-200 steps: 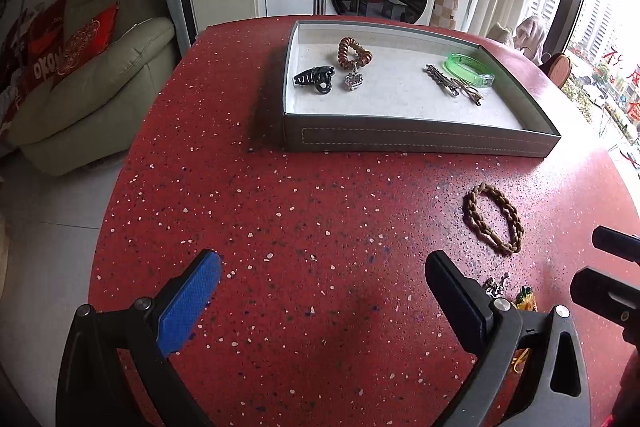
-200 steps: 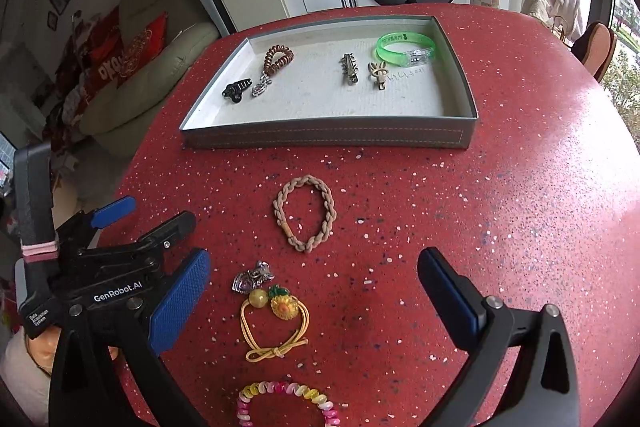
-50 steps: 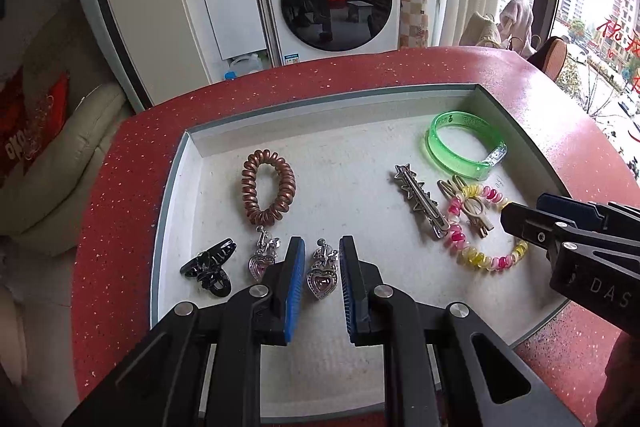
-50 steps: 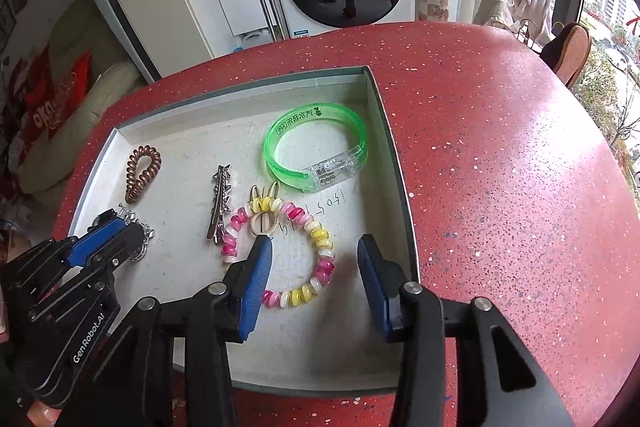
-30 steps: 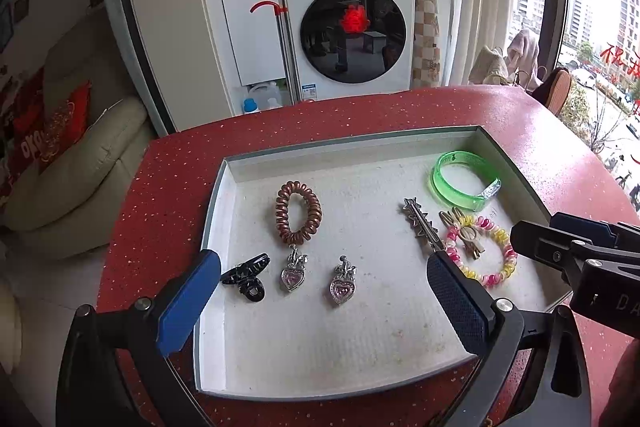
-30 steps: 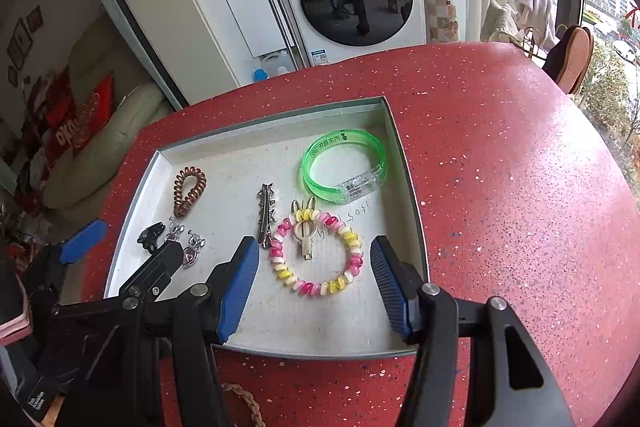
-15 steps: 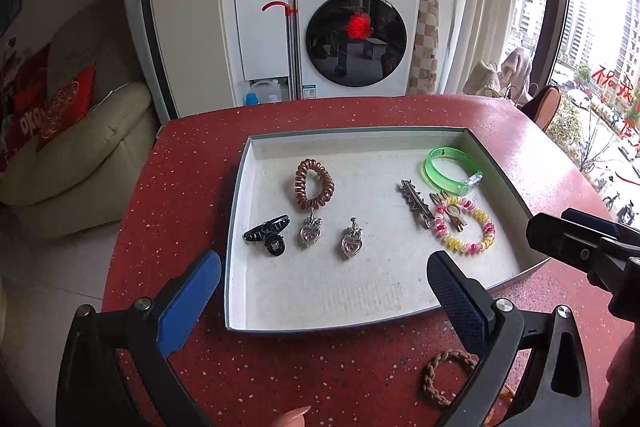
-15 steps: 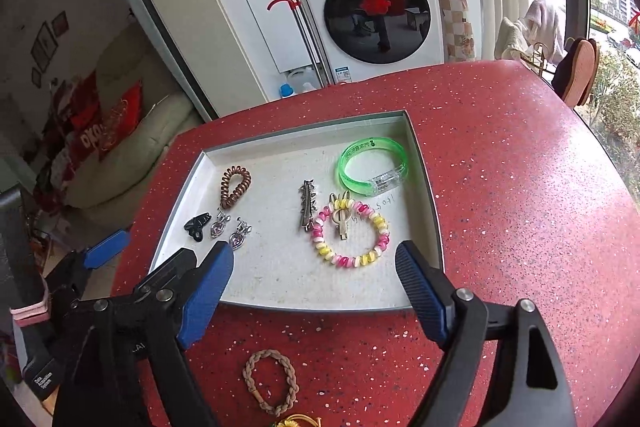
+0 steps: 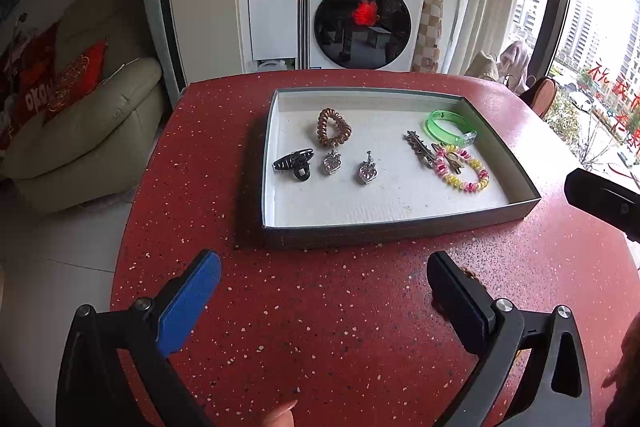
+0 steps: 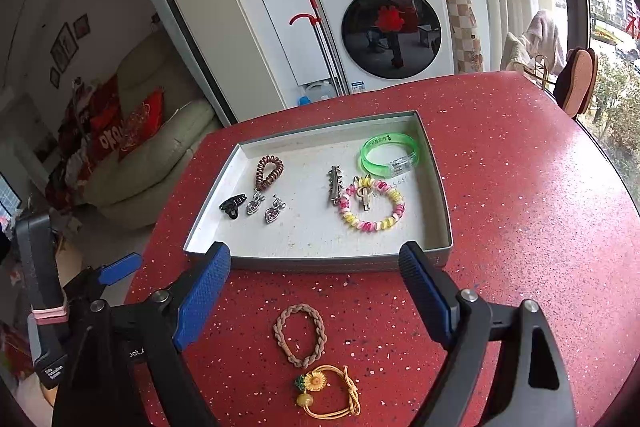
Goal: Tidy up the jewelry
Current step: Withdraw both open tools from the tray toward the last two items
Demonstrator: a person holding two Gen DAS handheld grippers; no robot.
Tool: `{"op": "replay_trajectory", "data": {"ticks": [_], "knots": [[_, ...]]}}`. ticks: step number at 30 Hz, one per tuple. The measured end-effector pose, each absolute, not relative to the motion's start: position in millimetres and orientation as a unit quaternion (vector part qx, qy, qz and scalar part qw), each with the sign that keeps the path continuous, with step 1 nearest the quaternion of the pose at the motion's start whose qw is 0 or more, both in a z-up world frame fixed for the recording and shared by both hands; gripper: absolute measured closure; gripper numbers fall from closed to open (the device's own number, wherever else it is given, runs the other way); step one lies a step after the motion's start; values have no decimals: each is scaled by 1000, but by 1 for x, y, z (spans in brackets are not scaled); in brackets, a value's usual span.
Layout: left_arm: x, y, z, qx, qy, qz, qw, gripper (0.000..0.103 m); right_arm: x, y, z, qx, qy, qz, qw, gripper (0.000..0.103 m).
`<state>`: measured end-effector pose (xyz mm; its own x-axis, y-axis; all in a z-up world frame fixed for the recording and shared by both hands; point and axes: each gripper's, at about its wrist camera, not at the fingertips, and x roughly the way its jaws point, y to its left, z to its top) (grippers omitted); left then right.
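A grey tray [image 9: 400, 225] [image 10: 320, 263] on the red table holds a brown coil hair tie [image 9: 334, 127], a black claw clip [image 9: 294, 163], two heart pendants [image 9: 368, 171], a silver clip [image 9: 418, 147], a green bangle [image 9: 450, 127] and a pink-yellow bead bracelet [image 10: 372, 207]. A braided brown hair tie [image 10: 300, 335] and a yellow sunflower hair tie [image 10: 328, 393] lie on the table in front of the tray. My left gripper [image 9: 324, 291] and right gripper [image 10: 314, 291] are open, empty and held back from the tray.
The red speckled round table [image 9: 320, 327] drops off at the left toward a beige sofa [image 9: 88, 123]. A washing machine [image 10: 384, 23] stands behind. The left gripper's body [image 10: 80, 307] sits beside the right one.
Both grippers opened, let go of the heart pendant and the bead bracelet in the tray, and pulled back and up from it.
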<state>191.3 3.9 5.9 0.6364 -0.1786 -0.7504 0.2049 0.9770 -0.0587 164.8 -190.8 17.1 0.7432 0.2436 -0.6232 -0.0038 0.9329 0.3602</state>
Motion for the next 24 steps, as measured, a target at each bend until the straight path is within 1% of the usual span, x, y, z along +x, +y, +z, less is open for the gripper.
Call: {"op": "replay_trajectory", "data": {"ticks": [6, 12, 18, 24], "knots": [[175, 3, -7, 24, 431, -101, 897, 0, 147, -192, 7, 149, 384, 55, 910, 15], [163, 5, -19, 22, 440, -92, 893, 0, 124, -209, -17, 161, 416, 42, 894, 15], [162, 4, -30, 11, 463, -100, 881, 0, 107, -213, -43, 160, 446, 25, 880, 15], [169, -11, -35, 14, 475, -110, 873, 0, 102, -204, -54, 129, 460, 17, 878, 15]]}}
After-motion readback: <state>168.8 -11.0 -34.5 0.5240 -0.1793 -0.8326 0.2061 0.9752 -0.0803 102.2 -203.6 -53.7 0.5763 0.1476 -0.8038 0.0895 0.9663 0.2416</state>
